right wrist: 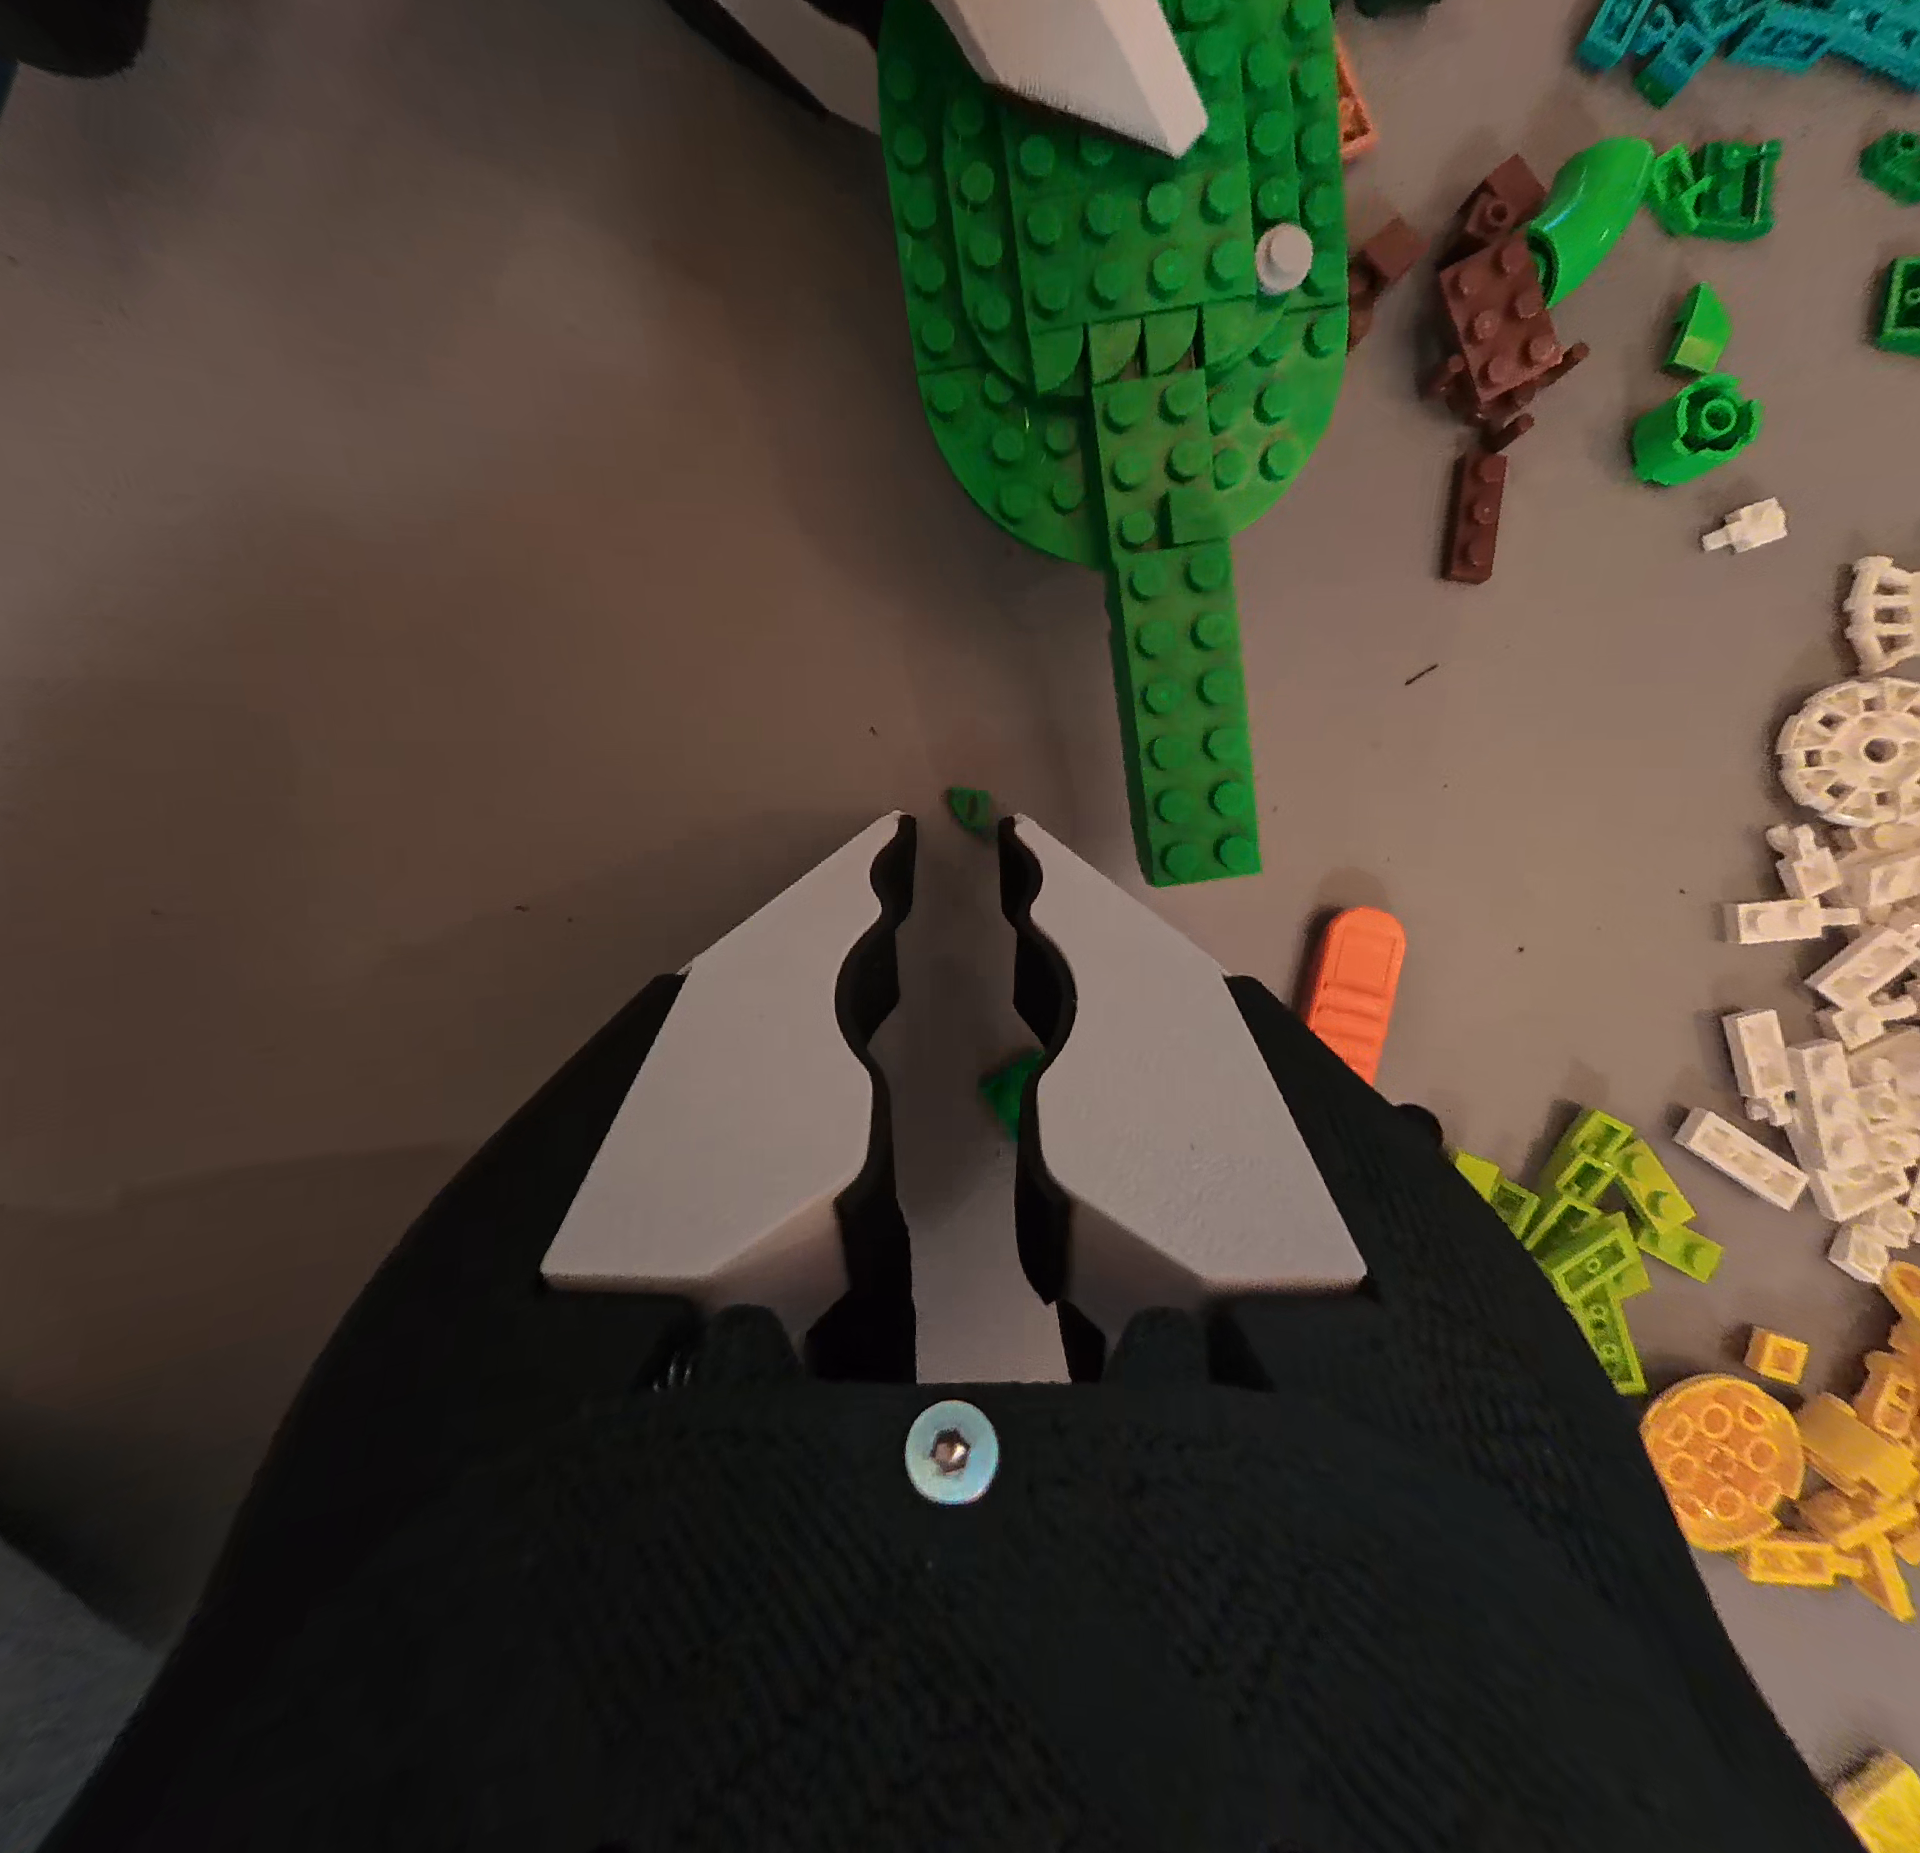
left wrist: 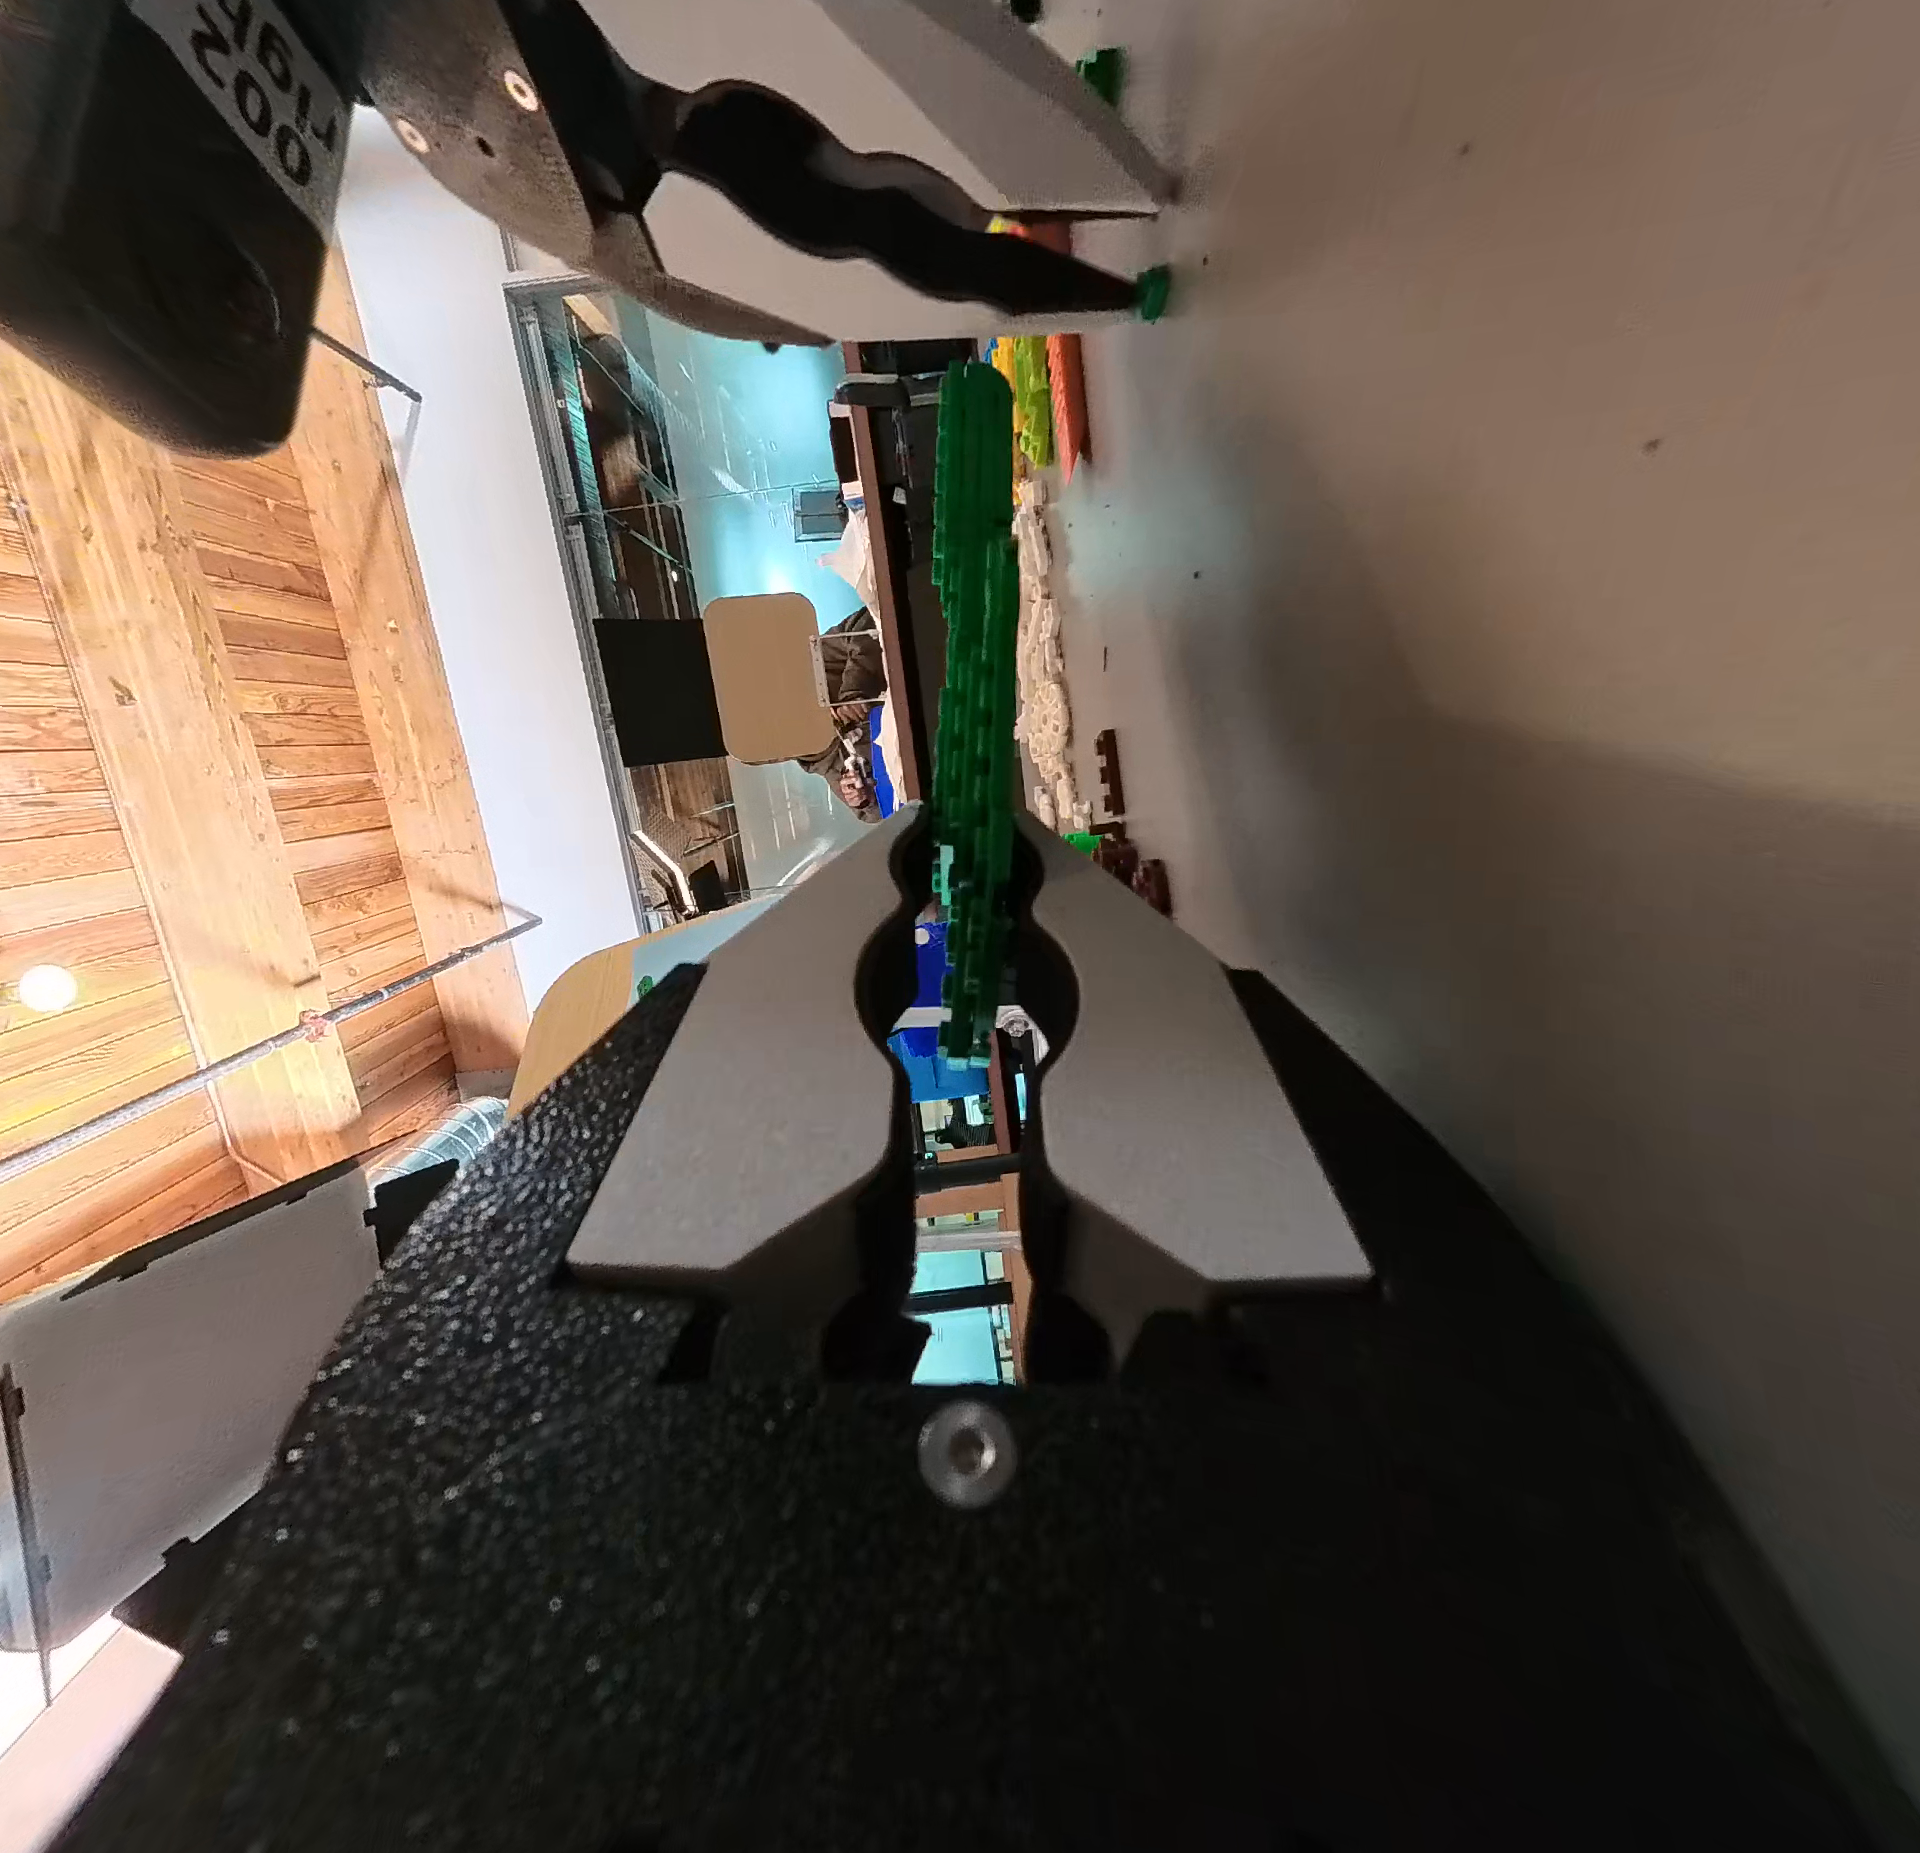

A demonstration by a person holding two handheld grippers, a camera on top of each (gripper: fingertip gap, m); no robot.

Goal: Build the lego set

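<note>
The left gripper [left wrist: 966, 827] pinches the green brick leaf [left wrist: 971, 598] on edge, its fingers closed on both flat faces of the plate stack, which stands upright off the grey table [left wrist: 1558, 660]. In the right wrist view the same leaf [right wrist: 1101, 276] shows face-on, a studded oval with a long green strip [right wrist: 1184, 712] running down from it, and one pale finger [right wrist: 1081, 47] of the left gripper lies over its upper part.

The right gripper [right wrist: 956, 832] stands slightly parted, with a narrow gap between the tips, and grips nothing. A small green piece [right wrist: 971, 811] lies on the table just beyond the tips, apart from both pads. A second small green piece [right wrist: 1013, 1086] sits farther back beside the right-hand pad; whether it touches the pad cannot be told.

The left wrist view alone shows the right gripper [left wrist: 1122, 297] from the side, its tips low at the table next to a small green piece [left wrist: 1153, 295], and a room with wooden panelling behind. The right wrist view alone shows the loose parts spread out: brown plates [right wrist: 1486, 328], an orange piece [right wrist: 1351, 982], white pieces [right wrist: 1829, 972], lime pieces [right wrist: 1600, 1221], yellow pieces [right wrist: 1766, 1471] and teal pieces [right wrist: 1745, 6].
</note>
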